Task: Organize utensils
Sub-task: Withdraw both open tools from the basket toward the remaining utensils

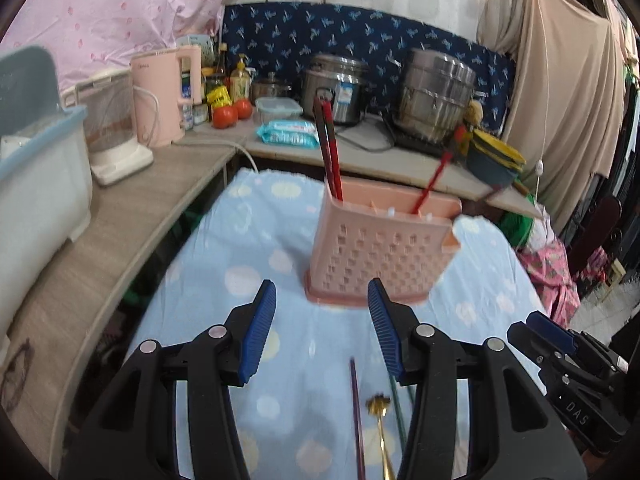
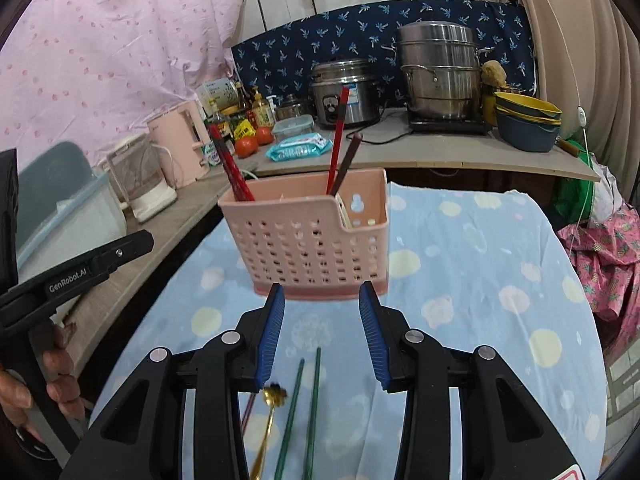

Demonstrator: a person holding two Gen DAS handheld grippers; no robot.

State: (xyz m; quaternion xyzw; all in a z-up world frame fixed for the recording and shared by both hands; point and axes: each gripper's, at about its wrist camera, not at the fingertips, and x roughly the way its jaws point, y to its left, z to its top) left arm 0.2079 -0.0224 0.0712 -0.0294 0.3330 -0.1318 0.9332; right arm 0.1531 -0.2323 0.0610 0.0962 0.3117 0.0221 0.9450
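Low in both frames: left claw (image 1: 322, 298) and right claw (image 2: 322, 300) partly open, empty. Between the blue pads, on spotted blue cloth (image 2: 480, 280): gold spoon (image 2: 269, 420), green chopsticks (image 2: 304, 412), purple chopstick (image 1: 357, 412). Mid-frame beyond: pink holder (image 2: 308, 240), upright, with red chopsticks (image 2: 336, 148). Farther up: worktop (image 2: 400, 152), steel pots (image 2: 440, 68).
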